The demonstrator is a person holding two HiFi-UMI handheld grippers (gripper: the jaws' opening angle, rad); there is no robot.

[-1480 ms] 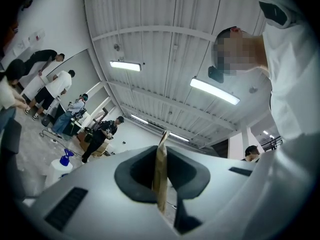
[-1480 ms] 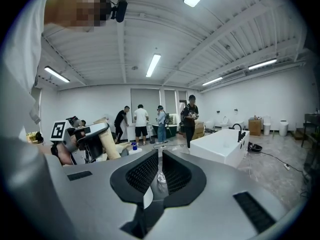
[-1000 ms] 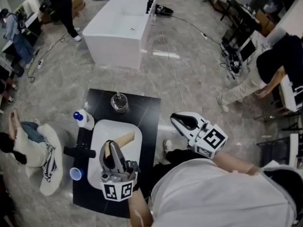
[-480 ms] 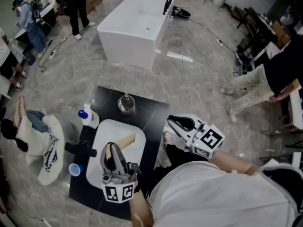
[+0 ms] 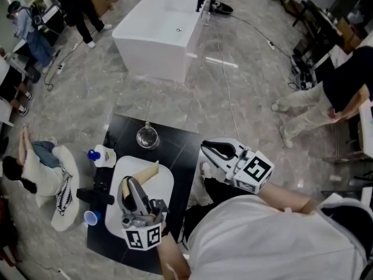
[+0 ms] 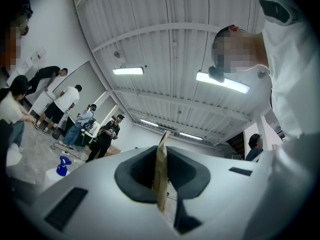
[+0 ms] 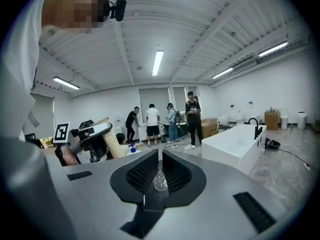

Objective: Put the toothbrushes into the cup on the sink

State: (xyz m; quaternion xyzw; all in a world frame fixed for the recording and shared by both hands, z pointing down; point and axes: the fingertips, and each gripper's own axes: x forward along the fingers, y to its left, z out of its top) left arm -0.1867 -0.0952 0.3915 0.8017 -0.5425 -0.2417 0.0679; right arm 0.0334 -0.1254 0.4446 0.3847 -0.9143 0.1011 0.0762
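Bright, even indoor light from ceiling strip lamps (image 6: 222, 82), visible overhead in both gripper views and blooming slightly. The polished floor (image 5: 175, 107) carries a pale streak of lamp glare beside the white tub (image 5: 163, 25), which is nearly washed out. Shadows are soft and short. All views are fisheye: straight lines bow, and the gripper views fall to black at the corners. The left gripper (image 6: 161, 154) and its tan pack (image 6: 160, 184), close to the lens, are soft-edged.

Tan packet (image 5: 147, 172) — its contents hidden, its near end covered by the left gripper (image 5: 129, 190)
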